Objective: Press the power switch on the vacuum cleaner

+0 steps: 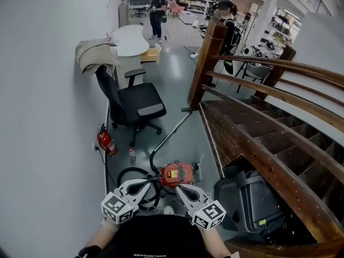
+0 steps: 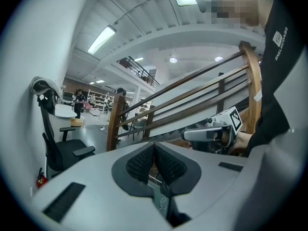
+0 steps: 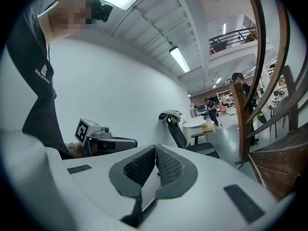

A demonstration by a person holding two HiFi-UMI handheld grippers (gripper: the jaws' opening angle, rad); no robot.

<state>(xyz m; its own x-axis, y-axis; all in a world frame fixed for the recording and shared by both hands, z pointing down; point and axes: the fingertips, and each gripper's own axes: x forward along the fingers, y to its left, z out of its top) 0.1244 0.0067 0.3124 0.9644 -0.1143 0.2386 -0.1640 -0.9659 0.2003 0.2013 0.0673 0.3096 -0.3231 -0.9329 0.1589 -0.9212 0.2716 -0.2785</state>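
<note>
The red vacuum cleaner (image 1: 178, 174) sits on the grey floor just ahead of me. Its black hose (image 1: 129, 175) loops to the left, and its wand (image 1: 171, 134) runs away towards the stair post. I cannot make out the power switch. In the head view my left gripper (image 1: 152, 181) and right gripper (image 1: 179, 187) are held low and point at the vacuum, a short way above and before it. Each gripper view shows the pads closed on nothing: left gripper (image 2: 154, 146), right gripper (image 3: 155, 148). The vacuum shows in neither gripper view.
A black office chair (image 1: 137, 106) and a red fire extinguisher (image 1: 107, 142) stand by the left wall. A wooden staircase (image 1: 258, 128) with its post (image 1: 207, 63) rises on the right. A dark bin (image 1: 250, 200) sits below it. Beyond are a white desk (image 1: 129, 38) and a standing person (image 1: 157, 12).
</note>
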